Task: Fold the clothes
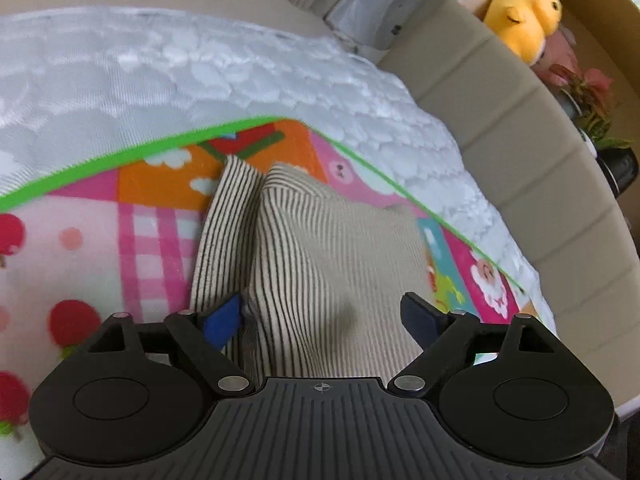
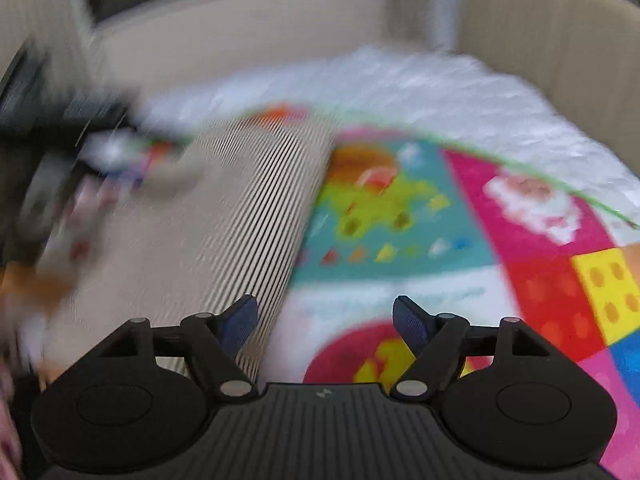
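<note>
A beige garment with thin black stripes point(image 1: 316, 264) lies bunched on a colourful play mat point(image 1: 152, 236). My left gripper point(image 1: 322, 318) is open, its blue-padded fingers spread to either side of a raised fold of the garment. In the blurred right wrist view the same striped garment point(image 2: 208, 232) lies flatter at the left on the mat point(image 2: 400, 216). My right gripper point(image 2: 324, 322) is open and holds nothing; its left finger is over the garment's right edge.
The mat has a green border point(image 1: 132, 150) and lies on a white textured bedspread point(image 1: 200, 68). A beige padded headboard point(image 1: 532, 160) runs along the right. A yellow plush toy point(image 1: 520, 16) and a potted plant point(image 1: 592, 112) sit behind it.
</note>
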